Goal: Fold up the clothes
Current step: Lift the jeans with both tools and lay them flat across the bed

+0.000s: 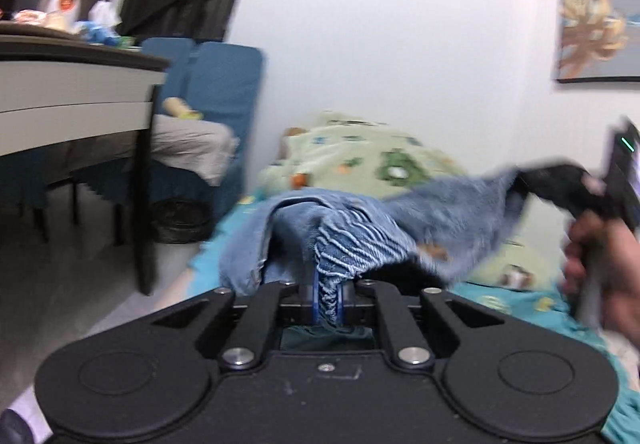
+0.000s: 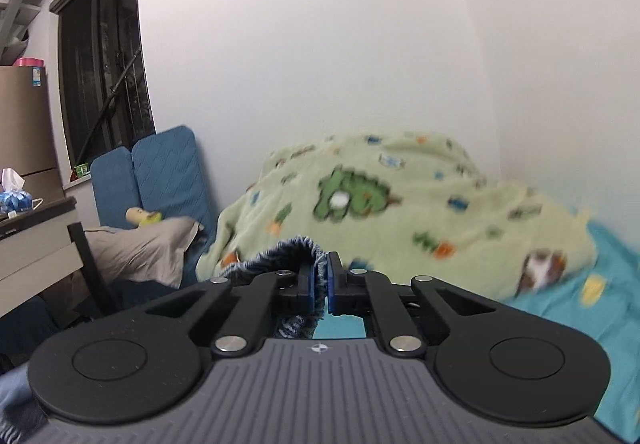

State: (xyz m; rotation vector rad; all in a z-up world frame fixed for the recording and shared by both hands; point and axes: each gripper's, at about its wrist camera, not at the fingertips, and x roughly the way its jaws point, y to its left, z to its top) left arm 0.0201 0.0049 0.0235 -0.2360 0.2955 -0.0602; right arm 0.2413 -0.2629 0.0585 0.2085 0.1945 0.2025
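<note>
Desk: at the left, a dark top over pale flat fronts on thin dark legs; small clutter on top, too blurred to name.
Cushions: two blue quilted slabs with rounded corners, upright against the wall beside the bed's far left corner.
Left gripper: black, with round pivot plates and blue pads; clamped tight on a striped, ribbed edge of the garment.
Garment: soft blue knit with a fuzzy nap and pale-striped ribbing; it hangs stretched between the two grippers, lifted above the bed's near left part.
Blanket: pale green fleece with cartoon prints, heaped in a rounded mound along the bed's far edge by the wall.
Right gripper: black fingers with blue pads, closed on a ribbed blue fold of the garment.
Hand: wrapped around the right gripper's handle.
Sheet: smooth turquoise, with small yellow prints.
</note>
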